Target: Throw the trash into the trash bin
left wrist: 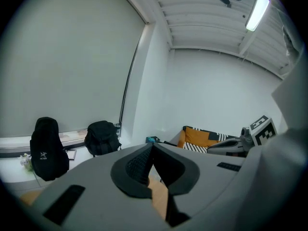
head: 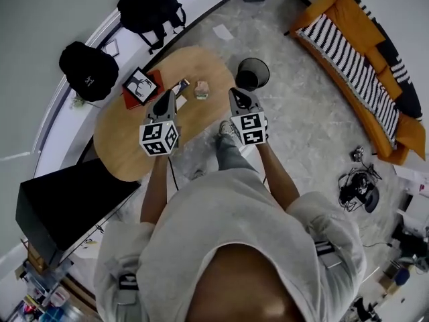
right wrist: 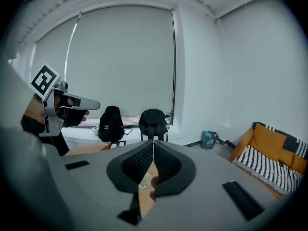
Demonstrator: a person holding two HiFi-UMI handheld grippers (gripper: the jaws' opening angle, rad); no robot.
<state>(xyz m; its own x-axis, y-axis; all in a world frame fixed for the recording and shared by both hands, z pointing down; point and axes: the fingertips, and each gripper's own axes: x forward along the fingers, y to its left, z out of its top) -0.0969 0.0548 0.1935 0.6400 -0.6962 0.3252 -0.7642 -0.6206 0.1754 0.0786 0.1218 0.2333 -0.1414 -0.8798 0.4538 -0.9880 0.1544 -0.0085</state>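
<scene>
Grippers first. On the left gripper (left wrist: 153,147) the jaws were closed, with the pads meeting at the tips and nothing caught between them. Only the wood of the table (head: 124,139) showed in the gap lower down. The right gripper (right wrist: 153,144) was the same: jaws pressed together to a thin slit, empty. The two were held side by side, the left over the tabletop and the right about over its right-hand edge. Both noses pointed away from the person and slightly down.

Trash (head: 201,90): one small, pale, crumpled piece lay on the tabletop near its far edge. It was ahead of the grippers, between their two lines, and touched by neither. Its material could not be told at that size.

Trash bin (head: 252,74): round, black and mesh-sided, it stood upright on the grey floor just beyond the table's edge. It was straight ahead of the right gripper and near the trash.

Also on the table were a red-edged book (head: 141,87) with a black-and-white cover, left of the trash, and a small dark flat object (head: 179,86) between book and trash. One black backpack (head: 88,70) sat on the window ledge left of the table, and a second backpack (head: 149,5) sat further along. An orange sofa (right wrist: 267,137) with a striped throw (head: 352,56) ran along the right side of the room.
</scene>
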